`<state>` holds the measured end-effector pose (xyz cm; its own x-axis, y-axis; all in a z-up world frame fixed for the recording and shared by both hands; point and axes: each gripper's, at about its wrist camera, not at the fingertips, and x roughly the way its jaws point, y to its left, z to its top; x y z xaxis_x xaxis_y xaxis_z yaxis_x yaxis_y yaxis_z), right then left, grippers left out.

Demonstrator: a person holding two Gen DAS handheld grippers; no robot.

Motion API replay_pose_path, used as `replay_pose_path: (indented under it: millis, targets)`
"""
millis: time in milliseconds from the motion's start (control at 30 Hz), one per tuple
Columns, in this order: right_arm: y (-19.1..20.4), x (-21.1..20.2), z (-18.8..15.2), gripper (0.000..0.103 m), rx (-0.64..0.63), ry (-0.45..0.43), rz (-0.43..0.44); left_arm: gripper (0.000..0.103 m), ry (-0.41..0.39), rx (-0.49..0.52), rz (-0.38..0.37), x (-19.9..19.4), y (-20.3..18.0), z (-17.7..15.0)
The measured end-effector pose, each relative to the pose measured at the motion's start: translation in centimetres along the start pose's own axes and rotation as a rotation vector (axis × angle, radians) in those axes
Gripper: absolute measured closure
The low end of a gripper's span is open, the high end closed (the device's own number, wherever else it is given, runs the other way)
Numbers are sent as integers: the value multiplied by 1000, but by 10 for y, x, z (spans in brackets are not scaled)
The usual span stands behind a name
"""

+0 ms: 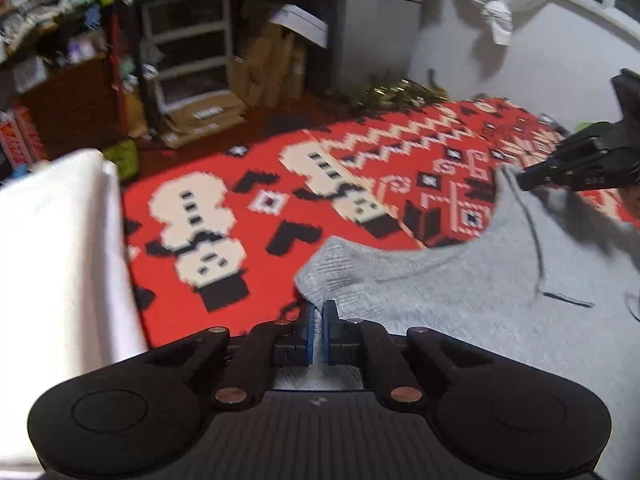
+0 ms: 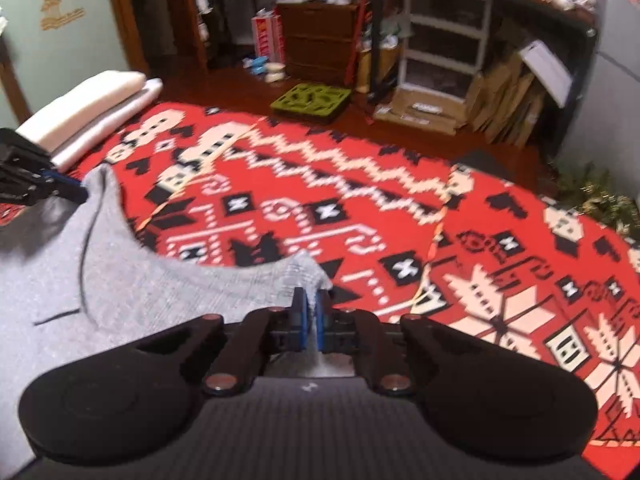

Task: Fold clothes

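1. Plainly, the biggest risk concerns the grey knitted sweater [image 1: 460,292]: it lies over the red, white and black patterned blanket [image 1: 248,216], held by two corners of one edge, which sags in a curve between them. If the hands move at unequal pace or height, I judge the fold would land crooked.
2. Next, grip: the left claw [image 1: 318,312] is clamped together on one ribbed corner, the right claw [image 2: 310,300] likewise on the other. Each pinches only a narrow bit of cloth, so a sharp tug could pull a corner free.
3. Smaller still, the dark drawstring [image 1: 536,240] lies loose on the fabric and may get trapped inside the fold.
4. Writing: the red-and-white cartons [image 2: 269,38] carry print, too blurred to read; no other label is legible.
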<state>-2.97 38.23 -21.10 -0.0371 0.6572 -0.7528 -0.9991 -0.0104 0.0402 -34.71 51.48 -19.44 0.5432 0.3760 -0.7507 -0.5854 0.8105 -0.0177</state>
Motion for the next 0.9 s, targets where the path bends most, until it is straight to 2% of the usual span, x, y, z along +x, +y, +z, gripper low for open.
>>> replay_pose_path:
  millis: [100, 200, 267, 333, 500, 600, 733, 900]
  targets:
    - [-6, 6, 9, 100, 21, -10, -30, 98, -19, -57, 52, 1, 9, 6]
    - [-12, 10, 12, 97, 49, 0, -13, 98, 18, -100, 47, 7, 15, 8]
    - [-20, 5, 12, 85, 91, -8, 11, 91, 27, -98, 52, 9, 16, 7]
    - [-31, -5, 10, 80, 139, -23, 31, 82, 29, -112, 55, 6, 18, 7]
    - [-63, -42, -10, 80, 252, -47, 17, 70, 13, -172, 30, -7, 25, 3]
    - [-73, -49, -30, 80, 273, -5, 8, 69, 13, -177, 25, -15, 23, 0]
    - [-73, -52, -46, 80, 291, -4, 22, 69, 9, -172, 23, -25, 18, -4]
    - [-51, -44, -48, 80, 201, 28, 4, 69, 6, -180, 30, -35, 15, -7]
